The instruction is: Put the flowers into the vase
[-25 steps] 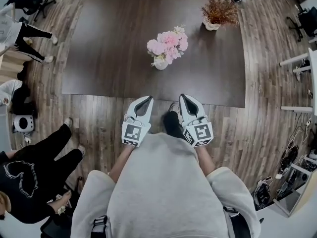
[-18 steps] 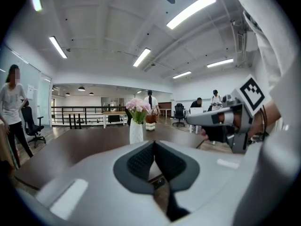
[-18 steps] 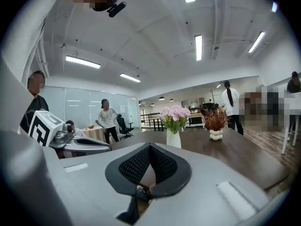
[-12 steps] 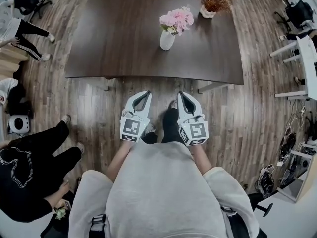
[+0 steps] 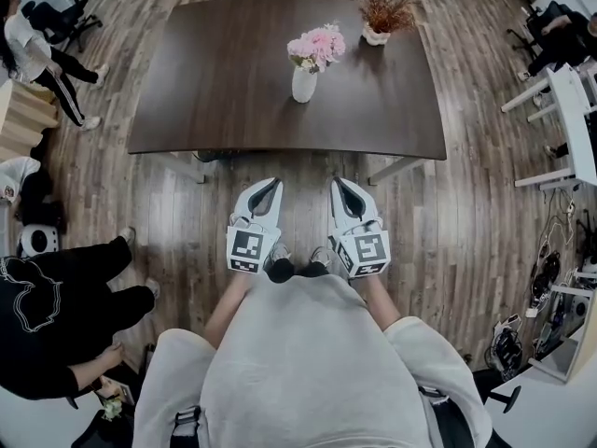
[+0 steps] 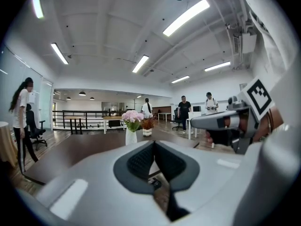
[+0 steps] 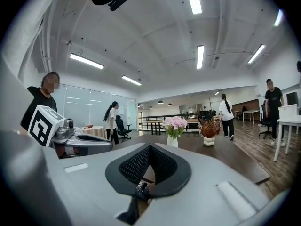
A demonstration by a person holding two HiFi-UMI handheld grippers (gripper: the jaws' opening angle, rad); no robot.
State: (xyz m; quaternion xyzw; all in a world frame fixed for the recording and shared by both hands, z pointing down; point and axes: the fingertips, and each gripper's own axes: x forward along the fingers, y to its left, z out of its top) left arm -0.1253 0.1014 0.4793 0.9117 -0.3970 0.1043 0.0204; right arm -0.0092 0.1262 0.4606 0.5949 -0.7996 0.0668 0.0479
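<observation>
Stepped back, you stand clear of the table (image 5: 215, 101) | left gripper (image 5: 273, 185) and right gripper (image 5: 338, 183) side by side before you, jaws closed on nothing | pink flowers (image 5: 315, 47) sit in the white vase (image 5: 304, 84) mid-table | dried bouquet (image 5: 382, 12) beyond, near the far edge.

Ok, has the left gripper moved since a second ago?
Yes. The left gripper has drawn back from the table: its tip overlapped the near edge then, and now floor shows between them.
</observation>
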